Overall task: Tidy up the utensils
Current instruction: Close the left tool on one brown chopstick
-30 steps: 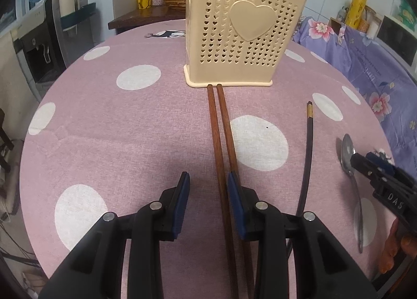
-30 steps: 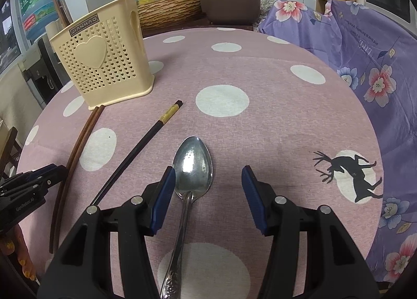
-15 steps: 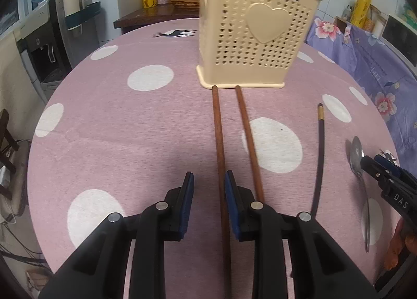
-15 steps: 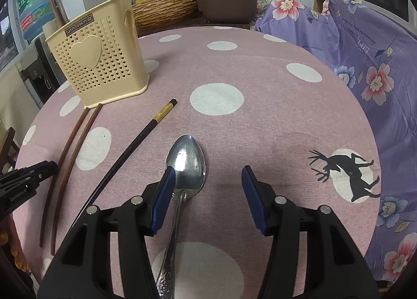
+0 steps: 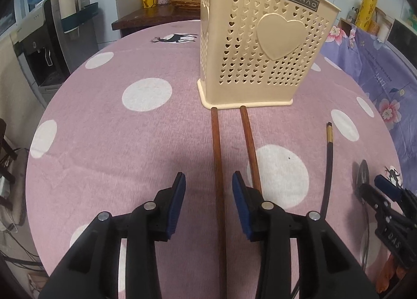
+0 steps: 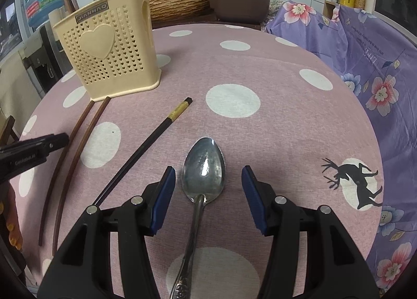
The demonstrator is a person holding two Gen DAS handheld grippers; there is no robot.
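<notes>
A cream perforated utensil holder (image 5: 258, 46) stands on the pink dotted tablecloth (image 5: 117, 142); it also shows in the right wrist view (image 6: 112, 51). Two brown chopsticks lie in front of it. My left gripper (image 5: 208, 184) is open, with the left brown chopstick (image 5: 217, 158) between its jaws and the right brown chopstick (image 5: 250, 147) just outside the right jaw. A black chopstick (image 6: 153, 140) lies further right. My right gripper (image 6: 208, 179) is open around the bowl of a metal spoon (image 6: 203, 171) that lies on the cloth.
The holder has wooden utensils standing in it. A purple floral cloth (image 6: 378, 69) covers something at the right. A wicker basket (image 6: 179, 4) and a brown cooker (image 6: 237, 4) stand behind the table. A water dispenser (image 5: 44, 46) stands at the left.
My left gripper has shifted left and forward, and its jaws have opened wider around one brown chopstick. The two brown chopsticks have spread apart. My right gripper has moved slightly forward over the spoon.
</notes>
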